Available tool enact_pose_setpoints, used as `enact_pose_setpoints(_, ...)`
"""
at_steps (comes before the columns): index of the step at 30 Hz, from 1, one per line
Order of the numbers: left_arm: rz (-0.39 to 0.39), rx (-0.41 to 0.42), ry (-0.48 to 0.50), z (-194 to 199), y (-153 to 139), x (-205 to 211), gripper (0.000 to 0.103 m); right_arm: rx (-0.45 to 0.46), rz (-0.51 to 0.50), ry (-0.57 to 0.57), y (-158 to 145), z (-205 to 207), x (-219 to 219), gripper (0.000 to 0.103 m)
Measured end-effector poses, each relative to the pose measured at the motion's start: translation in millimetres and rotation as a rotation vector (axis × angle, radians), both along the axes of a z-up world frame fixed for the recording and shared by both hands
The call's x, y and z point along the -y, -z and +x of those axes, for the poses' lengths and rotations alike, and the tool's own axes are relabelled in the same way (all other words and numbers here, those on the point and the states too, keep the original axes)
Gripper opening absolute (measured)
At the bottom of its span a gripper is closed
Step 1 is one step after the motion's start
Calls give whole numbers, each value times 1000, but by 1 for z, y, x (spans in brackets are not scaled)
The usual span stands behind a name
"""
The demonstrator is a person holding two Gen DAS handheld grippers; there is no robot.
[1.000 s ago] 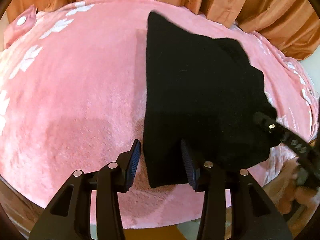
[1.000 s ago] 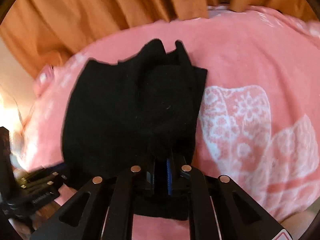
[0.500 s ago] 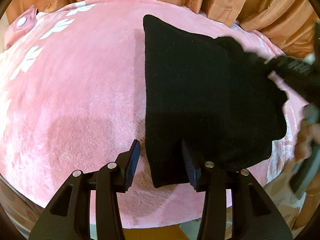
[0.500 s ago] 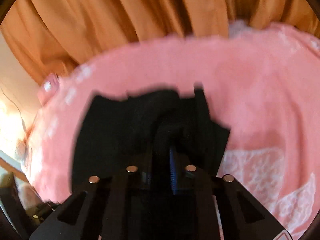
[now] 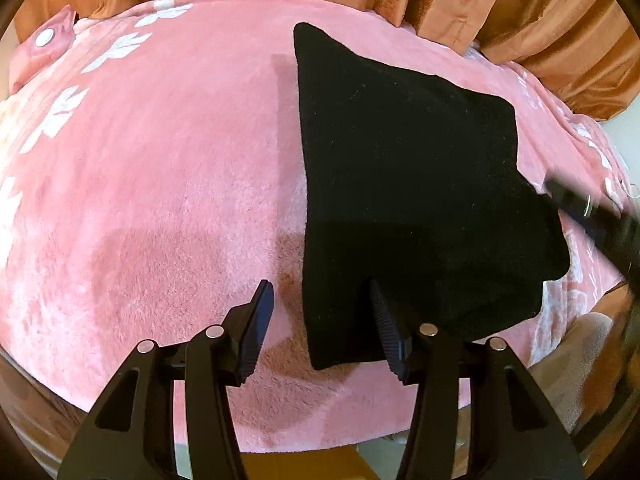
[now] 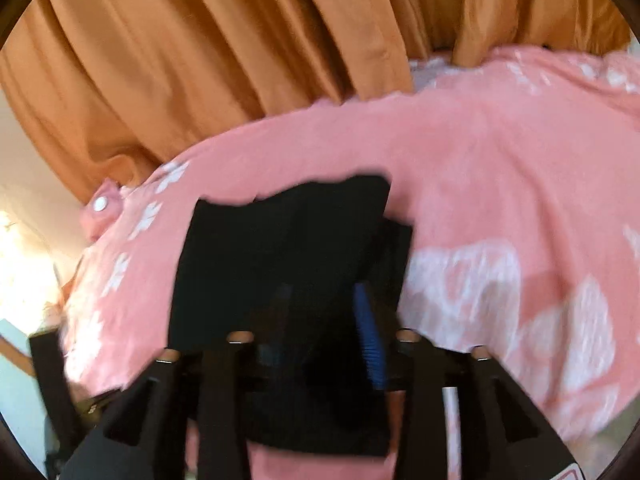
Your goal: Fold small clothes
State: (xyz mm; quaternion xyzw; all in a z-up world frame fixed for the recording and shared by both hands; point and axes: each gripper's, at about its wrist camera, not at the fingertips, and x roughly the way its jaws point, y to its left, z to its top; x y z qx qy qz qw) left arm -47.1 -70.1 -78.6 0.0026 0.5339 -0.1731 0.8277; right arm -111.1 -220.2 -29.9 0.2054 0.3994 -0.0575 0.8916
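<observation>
Left gripper (image 5: 320, 320) opening, jaws astride black cloth (image 5: 400, 184) corner, no pinch; right gripper (image 6: 324, 320) opening over cloth, pink blanket (image 5: 160, 160) beneath

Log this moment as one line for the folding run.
step: fold | cloth: black, folded, on pink blanket | left gripper: opening, straddles cloth corner | right gripper: opening over cloth

The right hand-held gripper (image 6: 324, 320) hangs over a folded black garment (image 6: 280, 248) lying on a pink blanket (image 6: 500, 184) with white flower prints. Its jaws are opening, the cloth beneath them. Orange curtains (image 6: 240, 40) hang behind. The picture is blurred.
</observation>
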Motion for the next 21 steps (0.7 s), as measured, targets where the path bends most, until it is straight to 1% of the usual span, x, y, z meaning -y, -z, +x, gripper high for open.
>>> enact_pose_setpoints(1,3,1,0,-1,0,0,49,-24,-11,-8,8,7,-7,45)
enact_pose_setpoints(2,9,1,-1,-1,0,1,49,-64,-33,-17,22,7,-12,39)
enact_pose_setpoints(3,11,1,-2,-2,0,2,49,-70,-43,-9,28,5,-12,19)
enact_pose_setpoints(4,14,1,-2,-2,-1,2,49,-37,-10,-8,23,-1,-11,7)
enact_pose_setpoints(5,21,3,1,-3,-2,2,49,-2,6,0,12,-6,-13,5)
enact_pose_setpoints(6,26,6,4,-4,-3,2,49,51,-5,10,-4,-12,-13,4)
enact_pose_setpoints(8,27,11,7,-8,-4,1,49,84,-53,13,-19,-19,-13,4)
enact_pose_setpoints(9,31,13,9,-9,-4,1,49,58,-62,7,-15,-17,-11,3)
enact_pose_setpoints(10,41,17,10,-10,-3,3,49,13,-70,14,-3,-13,-8,3)
enact_pose_setpoints(11,50,20,11,-10,-2,4,49,-49,-64,23,14,-7,-3,3)
enact_pose_setpoints(12,53,18,10,-10,-1,4,49,-100,-26,26,31,-3,2,4)
enact_pose_setpoints(13,55,14,6,-10,0,5,49,-99,6,34,39,-5,2,4)
enact_pose_setpoints(14,57,15,6,-10,0,6,49,-84,26,52,37,-7,3,4)
enact_pose_setpoints(16,68,21,12,-12,-2,5,49,-67,24,60,29,-7,3,5)
enact_pose_setpoints(18,64,16,12,-12,-3,4,49,-58,29,62,25,-8,3,10)
enact_pose_setpoints(21,62,15,13,-9,-7,7,48,-12,19,74,10,-11,6,14)
